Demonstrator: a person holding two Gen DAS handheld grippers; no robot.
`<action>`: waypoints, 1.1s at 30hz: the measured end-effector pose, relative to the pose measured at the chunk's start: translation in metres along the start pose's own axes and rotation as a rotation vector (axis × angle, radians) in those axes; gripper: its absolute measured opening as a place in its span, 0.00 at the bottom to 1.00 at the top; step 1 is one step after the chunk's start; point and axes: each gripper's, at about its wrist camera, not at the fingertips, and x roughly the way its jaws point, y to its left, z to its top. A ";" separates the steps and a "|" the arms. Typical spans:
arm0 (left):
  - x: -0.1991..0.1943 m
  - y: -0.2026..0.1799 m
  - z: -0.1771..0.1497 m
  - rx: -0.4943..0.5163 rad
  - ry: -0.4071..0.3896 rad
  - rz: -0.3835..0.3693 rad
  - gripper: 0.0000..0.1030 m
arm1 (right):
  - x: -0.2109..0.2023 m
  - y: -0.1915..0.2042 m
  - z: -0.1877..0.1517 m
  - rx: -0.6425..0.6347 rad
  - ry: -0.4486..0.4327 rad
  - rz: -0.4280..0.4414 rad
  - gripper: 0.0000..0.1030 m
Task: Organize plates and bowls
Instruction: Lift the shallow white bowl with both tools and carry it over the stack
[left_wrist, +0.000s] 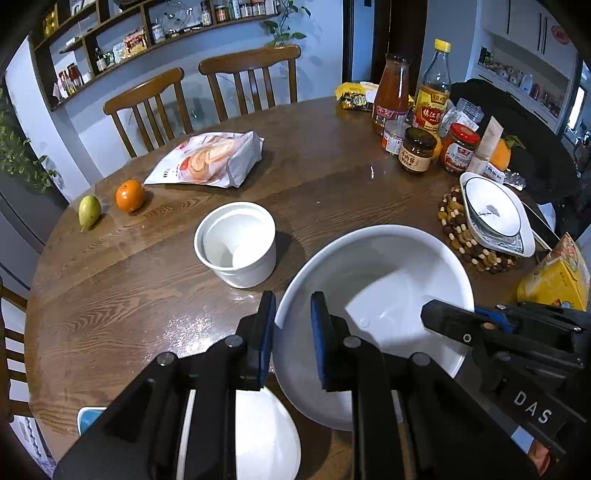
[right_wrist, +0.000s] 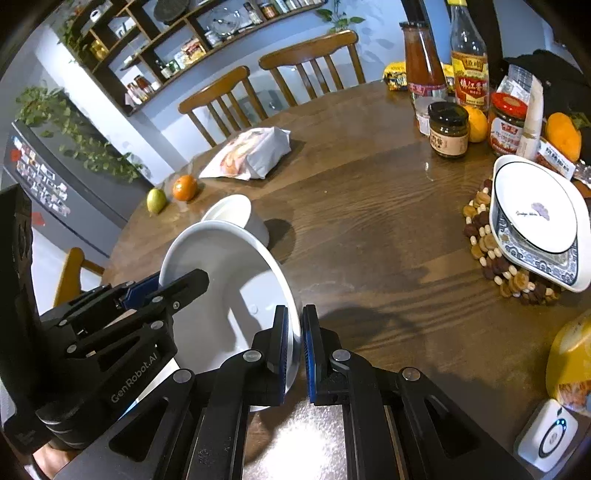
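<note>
A: Large white glazed ceramic bowl (left_wrist: 373, 295), wide and round, plain inside apart from one small bump on its floor. It hangs tilted over the near edge of the round brown wooden table (left_wrist: 314, 177), and from these views I cannot tell whether any part of it touches the wood.

B: Who has it?

A: Both. The left gripper (left_wrist: 293, 328) is clamped across the rim on the bowl's left side, one blue pad outside the wall and one inside. The right gripper (right_wrist: 294, 343) pinches the opposite rim, jaws nearly together with only the thin wall between them.

B: So the bowl lies between the two sets of fingers?

A: Yes, mouth tipped up and away from them, neither hand nearer than the other. My guess is it goes toward the other dishes.

B: Which ones?

A: At the right edge, a stack on a brown and cream beaded wooden trivet (right_wrist: 491, 243): a white bowl with a dark rim line and a small grey motif (right_wrist: 535, 210) sitting in a blue-patterned white dish (right_wrist: 569, 273). Toward the middle, just beyond the held bowl, stand straight-sided white ceramic cups nested one in another (left_wrist: 236, 243).

B: Anything smaller?

A: An orange (left_wrist: 129, 195) and a green pear (left_wrist: 89, 211) at the left edge.
</note>
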 end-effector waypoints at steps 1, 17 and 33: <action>-0.003 0.000 -0.001 0.000 -0.005 0.003 0.16 | -0.003 0.002 -0.001 -0.002 -0.004 0.003 0.09; -0.044 0.010 -0.027 -0.033 -0.061 0.038 0.17 | -0.025 0.028 -0.028 -0.048 -0.029 0.031 0.09; -0.071 0.030 -0.046 -0.081 -0.093 0.063 0.17 | -0.040 0.057 -0.038 -0.104 -0.045 0.055 0.09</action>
